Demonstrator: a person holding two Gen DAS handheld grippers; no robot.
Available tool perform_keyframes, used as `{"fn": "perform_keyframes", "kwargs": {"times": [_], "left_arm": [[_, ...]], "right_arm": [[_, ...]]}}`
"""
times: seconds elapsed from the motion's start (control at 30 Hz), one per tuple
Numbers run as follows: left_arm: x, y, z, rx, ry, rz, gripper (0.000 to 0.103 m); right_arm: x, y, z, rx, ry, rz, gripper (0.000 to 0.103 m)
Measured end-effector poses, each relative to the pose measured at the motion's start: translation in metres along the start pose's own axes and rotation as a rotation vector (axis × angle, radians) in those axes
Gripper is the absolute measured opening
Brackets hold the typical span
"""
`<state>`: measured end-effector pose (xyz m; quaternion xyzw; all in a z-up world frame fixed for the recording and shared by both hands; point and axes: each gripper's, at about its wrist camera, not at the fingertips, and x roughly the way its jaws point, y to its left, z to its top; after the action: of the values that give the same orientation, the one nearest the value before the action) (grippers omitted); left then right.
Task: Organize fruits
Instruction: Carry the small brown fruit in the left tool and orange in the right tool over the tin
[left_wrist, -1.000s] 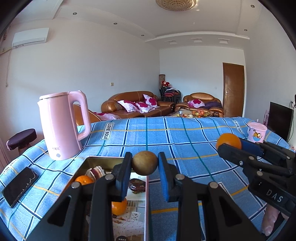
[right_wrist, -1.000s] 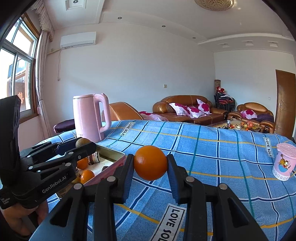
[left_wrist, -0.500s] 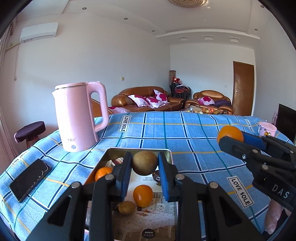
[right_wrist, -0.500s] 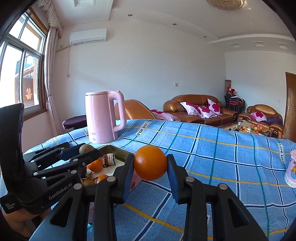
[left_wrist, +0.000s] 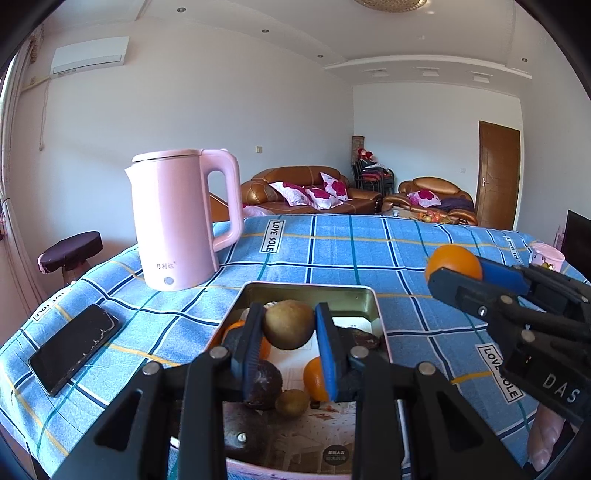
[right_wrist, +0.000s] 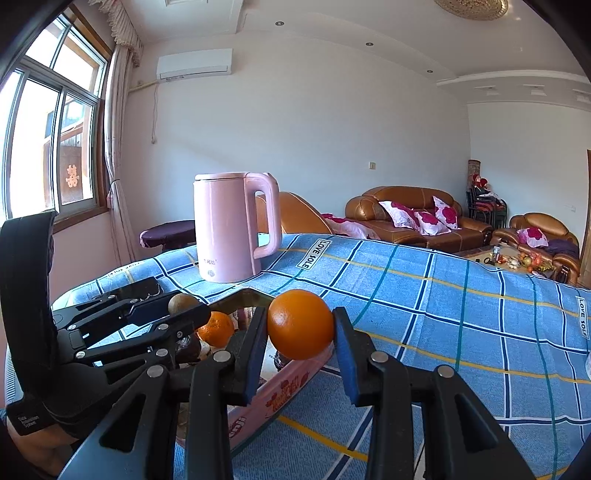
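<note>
My left gripper (left_wrist: 289, 328) is shut on a brown kiwi (left_wrist: 289, 324) and holds it above the pink tin box (left_wrist: 310, 290). The box holds several fruits, among them an orange (left_wrist: 313, 376), a small kiwi (left_wrist: 291, 403) and a dark fruit (left_wrist: 264, 382). My right gripper (right_wrist: 300, 325) is shut on an orange (right_wrist: 300, 324) and holds it over the box's right wall (right_wrist: 284, 395). In the left wrist view the right gripper (left_wrist: 454, 267) and its orange (left_wrist: 452, 260) are to the right of the box. In the right wrist view the left gripper (right_wrist: 184, 306) and its kiwi (right_wrist: 183, 301) are at the left.
A pink electric kettle (left_wrist: 181, 218) stands on the blue checked tablecloth (left_wrist: 332, 251) behind the box. A black phone (left_wrist: 74, 352) lies at the table's left edge. A pink cup (left_wrist: 546, 254) stands at the far right. Sofas (left_wrist: 306, 192) stand beyond the table.
Both grippers have moved left with their fruits. The left gripper now hangs over the middle of the box, and the right gripper has come over the box's right wall.
</note>
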<state>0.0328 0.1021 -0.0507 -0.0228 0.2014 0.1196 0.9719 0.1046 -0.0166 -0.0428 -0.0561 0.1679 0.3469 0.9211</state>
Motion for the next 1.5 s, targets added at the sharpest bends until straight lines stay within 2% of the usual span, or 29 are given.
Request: {"fn": "perform_keyframes", "kwargs": {"times": [0.43,0.97,1.5], "left_arm": [[-0.001,0.026,-0.005,-0.034,0.019,0.016,0.03],[-0.004,0.028,-0.013,-0.03,0.037,0.008,0.03],[0.003,0.031,-0.021,-0.022,0.075,0.008,0.03]], "right_arm": [[0.02,0.017,-0.003,-0.007,0.042,0.041,0.037],[0.032,0.039,-0.015,-0.027,0.093,0.076,0.037],[0.041,0.044,-0.017,-0.04,0.134,0.1,0.037]]}}
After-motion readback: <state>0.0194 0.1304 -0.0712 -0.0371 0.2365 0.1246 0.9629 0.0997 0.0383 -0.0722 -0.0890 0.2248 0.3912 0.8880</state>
